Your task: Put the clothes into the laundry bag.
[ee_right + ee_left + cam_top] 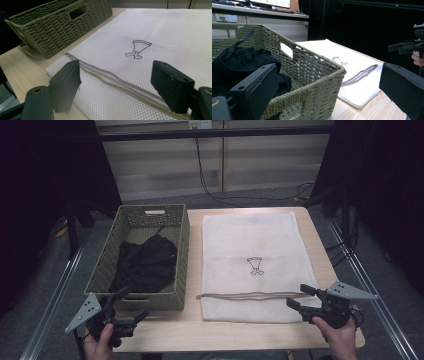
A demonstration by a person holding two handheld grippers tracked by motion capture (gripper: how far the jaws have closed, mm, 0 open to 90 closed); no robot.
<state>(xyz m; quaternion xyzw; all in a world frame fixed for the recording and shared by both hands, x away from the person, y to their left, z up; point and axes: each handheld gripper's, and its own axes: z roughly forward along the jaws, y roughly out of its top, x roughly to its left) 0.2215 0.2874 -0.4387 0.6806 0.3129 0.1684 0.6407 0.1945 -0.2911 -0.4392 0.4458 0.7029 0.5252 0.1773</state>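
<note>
An olive woven basket [180,265] stands on the left of the table with a black garment [145,262] heaped inside. To its right a white mesh laundry bag [255,245] lies flat, its beige zipper [250,295] running along the near end. My left gripper [131,306] is open at the basket's near left corner; the left gripper view has the basket wall [317,82] and the garment [244,60] between its jaws. My right gripper [296,296] is open at the bag's near right corner. Its jaws [117,75] straddle the zipper [112,76] without pressing on it.
The wooden table [195,330] has a narrow bare strip along its near edge and between basket and bag. A small dark emblem [255,265] is printed mid-bag. Black curtains flank the table, and cables run over the floor behind it.
</note>
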